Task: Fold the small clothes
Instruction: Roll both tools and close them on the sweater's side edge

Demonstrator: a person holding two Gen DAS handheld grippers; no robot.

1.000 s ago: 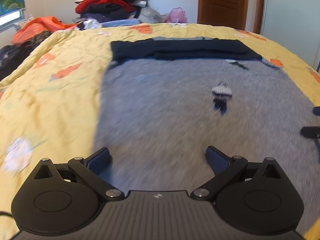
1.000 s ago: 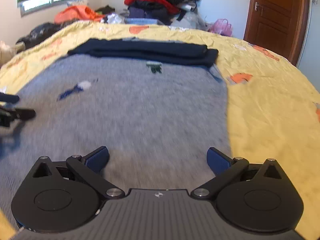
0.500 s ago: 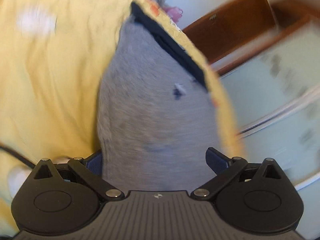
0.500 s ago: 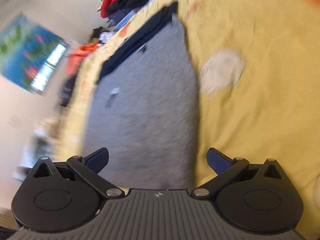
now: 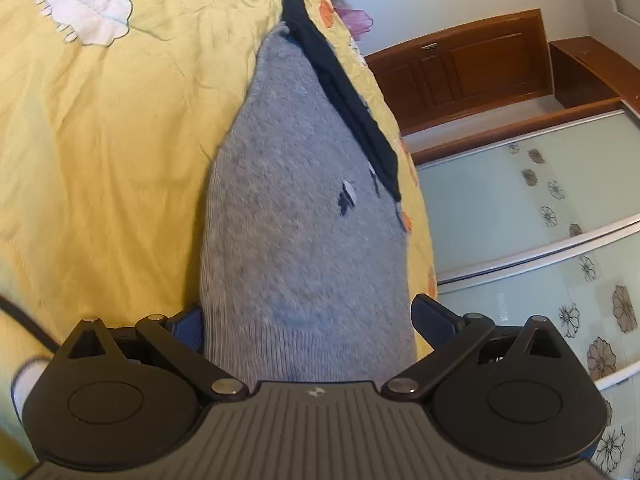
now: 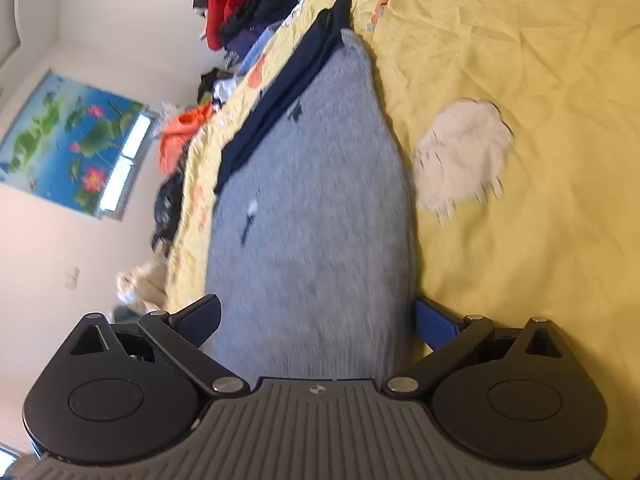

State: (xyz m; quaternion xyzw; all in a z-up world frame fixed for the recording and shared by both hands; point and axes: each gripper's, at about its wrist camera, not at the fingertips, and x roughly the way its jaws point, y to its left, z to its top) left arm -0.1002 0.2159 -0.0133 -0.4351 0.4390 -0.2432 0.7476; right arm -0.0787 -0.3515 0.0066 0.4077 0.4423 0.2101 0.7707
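Across the yellow bedspread [image 5: 100, 152] lies the grey sweater [image 5: 304, 216], spread flat with its ribbed hem nearest both cameras and a dark navy garment [image 5: 344, 80] folded along its far end. Compared with a second ago, both views have rolled sharply sideways, so the bed now runs up the frame at a steep tilt, and each gripper has closed in on a hem corner of the sweater. The left gripper [image 5: 306, 316] has its fingers spread wide with the hem between them; its left pad [image 5: 188, 326] sits partly behind the sweater's edge over the bedspread, and the other pad is beyond the cloth on the wardrobe side. The right gripper [image 6: 316, 316] is likewise spread apart, the grey knit filling the gap between its fingers. Neither pinches the cloth. Bare bedspread lies open beside the sweater's long outer edges, with a white sheep print [image 6: 464, 156] near the right edge. Past the bed stand a wooden door [image 5: 464, 68], a sliding wardrobe [image 5: 540, 240] and a pile of clothes [image 6: 244, 4]. A small dark motif [image 5: 346, 198] marks the sweater.
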